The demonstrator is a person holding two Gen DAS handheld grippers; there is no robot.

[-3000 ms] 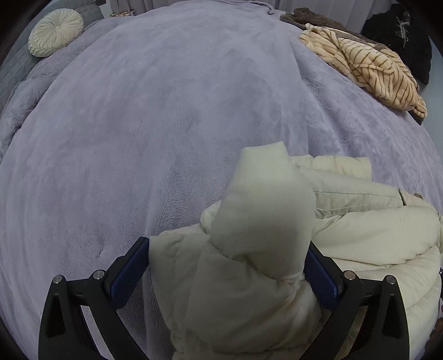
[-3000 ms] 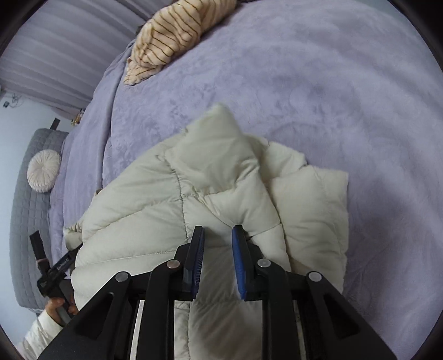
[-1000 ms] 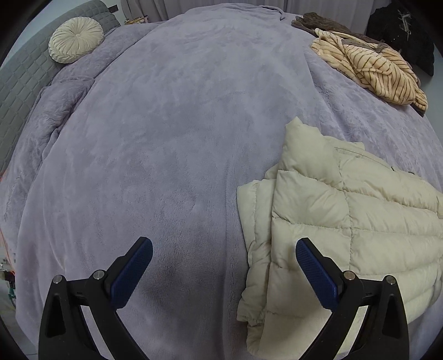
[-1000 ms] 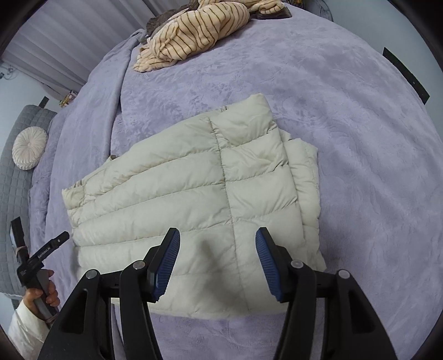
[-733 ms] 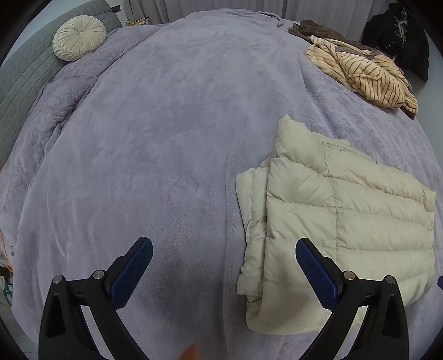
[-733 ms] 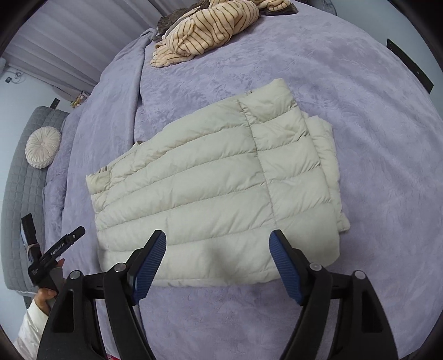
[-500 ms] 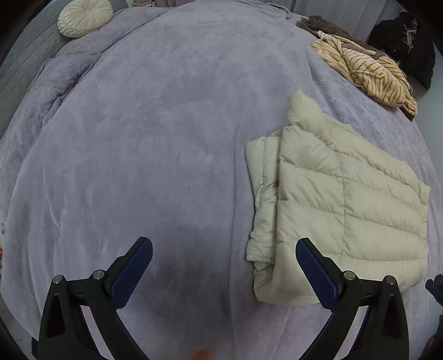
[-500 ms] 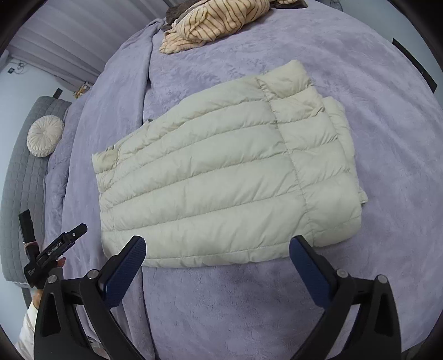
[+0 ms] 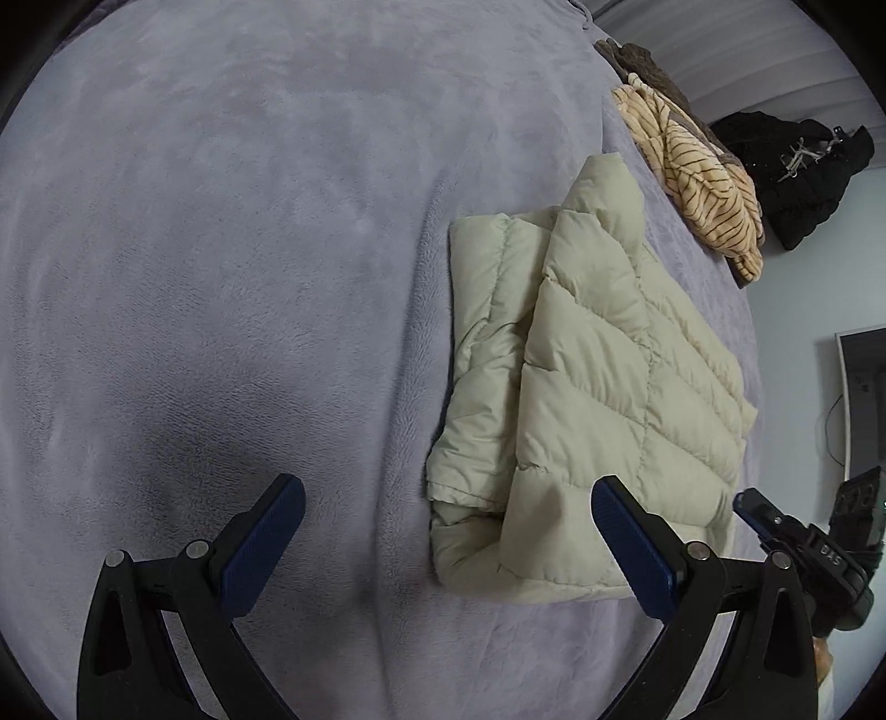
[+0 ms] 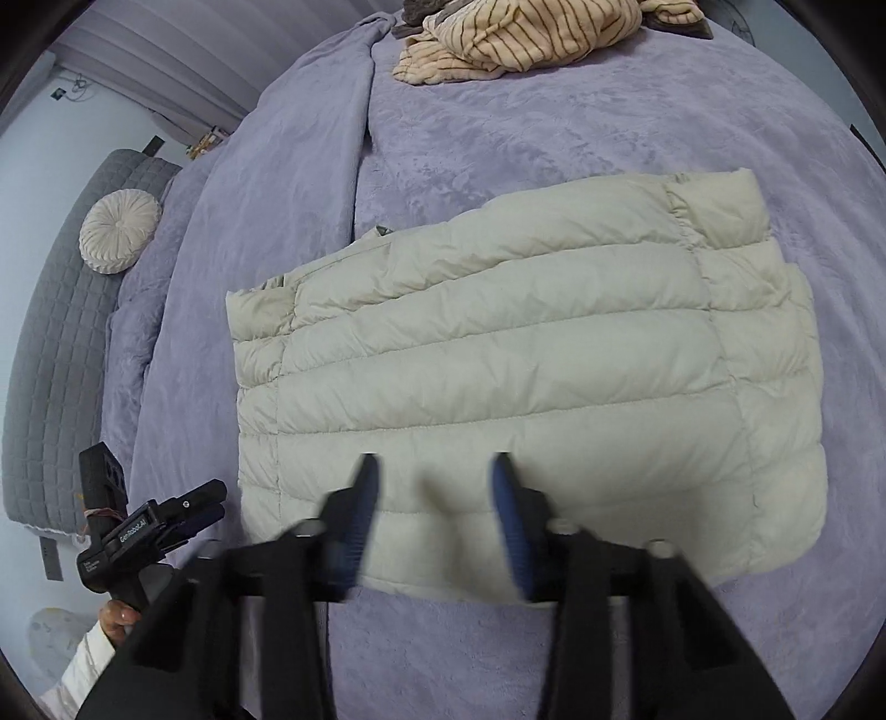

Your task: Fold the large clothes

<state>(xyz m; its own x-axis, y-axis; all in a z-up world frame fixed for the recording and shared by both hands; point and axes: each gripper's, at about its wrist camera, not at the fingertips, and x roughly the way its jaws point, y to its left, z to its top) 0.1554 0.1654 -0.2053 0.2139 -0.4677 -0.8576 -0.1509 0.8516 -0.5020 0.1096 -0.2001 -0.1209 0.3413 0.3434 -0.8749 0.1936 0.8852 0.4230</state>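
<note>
jacket (image 10: 526, 376) folded flat; right tongs (image 10: 434, 498) motion-blurred, apart.

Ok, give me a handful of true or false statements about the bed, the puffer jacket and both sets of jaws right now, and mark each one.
1. The cream puffer jacket lies folded on the purple blanket. True.
2. The left gripper is clamped on the jacket. False: its jaws stand wide open, holding nothing.
3. A striped garment lies on the bed beyond the jacket. True.
4. The round cushion sits on top of the jacket. False: it rests against the grey headboard, away from the jacket.
5. The right gripper has its jaws apart over the jacket's near edge. True.
</note>
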